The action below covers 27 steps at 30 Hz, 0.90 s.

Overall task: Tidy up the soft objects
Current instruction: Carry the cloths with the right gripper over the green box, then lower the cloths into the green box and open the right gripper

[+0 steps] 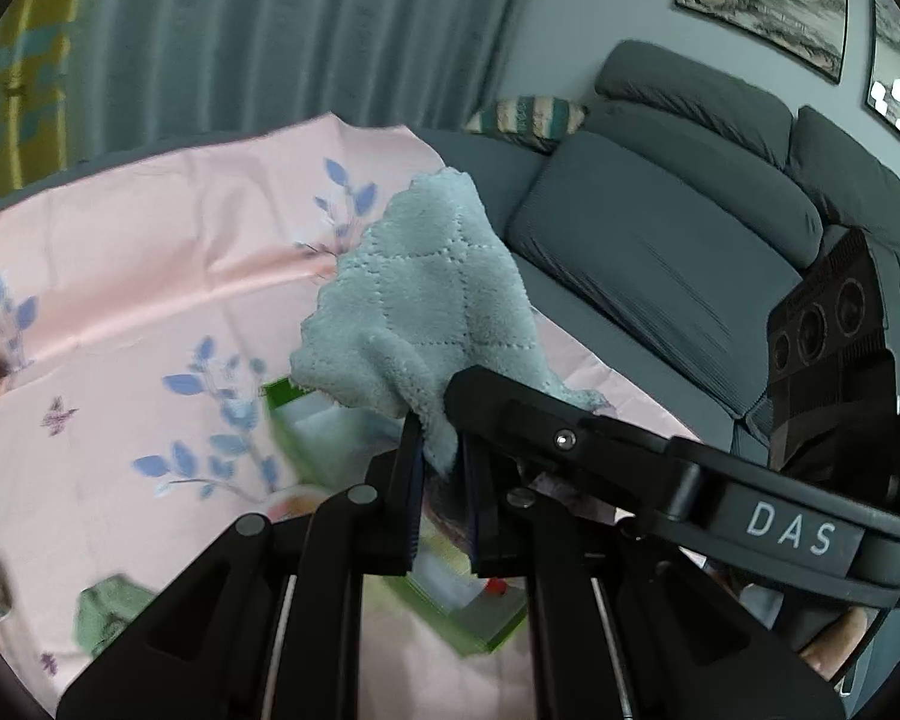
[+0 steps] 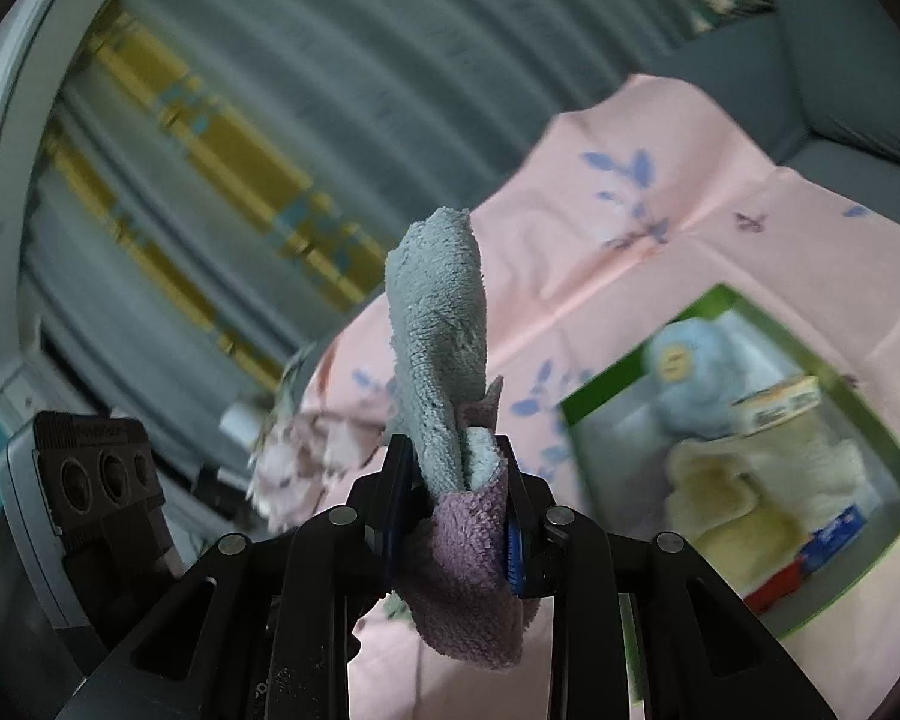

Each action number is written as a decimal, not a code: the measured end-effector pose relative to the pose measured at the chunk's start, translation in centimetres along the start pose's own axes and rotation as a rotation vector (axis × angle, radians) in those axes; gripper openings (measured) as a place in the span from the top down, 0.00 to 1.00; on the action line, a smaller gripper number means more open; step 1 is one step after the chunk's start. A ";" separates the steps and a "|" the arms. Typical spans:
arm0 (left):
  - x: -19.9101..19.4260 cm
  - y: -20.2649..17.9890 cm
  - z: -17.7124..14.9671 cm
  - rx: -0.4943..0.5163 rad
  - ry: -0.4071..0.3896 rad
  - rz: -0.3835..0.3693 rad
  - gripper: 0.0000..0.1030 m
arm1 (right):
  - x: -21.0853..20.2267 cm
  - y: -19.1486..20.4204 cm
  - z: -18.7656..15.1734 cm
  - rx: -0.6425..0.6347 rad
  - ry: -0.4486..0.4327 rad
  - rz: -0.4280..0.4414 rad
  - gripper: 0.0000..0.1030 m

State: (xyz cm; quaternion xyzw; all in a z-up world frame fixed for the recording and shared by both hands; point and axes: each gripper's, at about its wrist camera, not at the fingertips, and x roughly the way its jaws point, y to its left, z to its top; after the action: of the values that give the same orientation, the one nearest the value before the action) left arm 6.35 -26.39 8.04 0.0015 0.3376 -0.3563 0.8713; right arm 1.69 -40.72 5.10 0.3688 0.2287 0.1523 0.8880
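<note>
Fleecy cloth pinched by left claw and right claw; uneven pulling could slip a corner free over the green box

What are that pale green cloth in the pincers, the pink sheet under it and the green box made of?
Cloth: looks like plush microfibre, with a fuzzy pile, stitched diamond lines and a scalloped edge; its other side is mauve. Sheet: thin woven fabric with a slight satin sheen, sharp fold creases and printed blue leaves. Box: smooth flat green walls, probably plastic or coated card; blur leaves it open.
</note>
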 end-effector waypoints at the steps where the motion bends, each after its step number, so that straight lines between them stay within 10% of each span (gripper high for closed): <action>1: 1.1 -0.1 0.0 0.001 0.015 -0.002 0.93 | 0.2 -0.7 0.1 0.016 -0.012 -0.011 0.72; 17: 11.4 -1.6 -1.6 0.011 0.199 0.052 0.92 | 3.3 -11.5 0.6 0.258 -0.005 -0.155 0.72; 27: 8.3 -1.2 -1.3 -0.008 0.160 0.061 0.88 | 1.6 -11.1 0.6 0.249 -0.062 -0.231 0.72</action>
State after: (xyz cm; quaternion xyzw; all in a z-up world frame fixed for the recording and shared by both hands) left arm 9.15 -32.09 2.39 0.0366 0.4075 -0.3269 0.8519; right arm 4.54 -47.95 -3.07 0.4518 0.2591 0.0083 0.8536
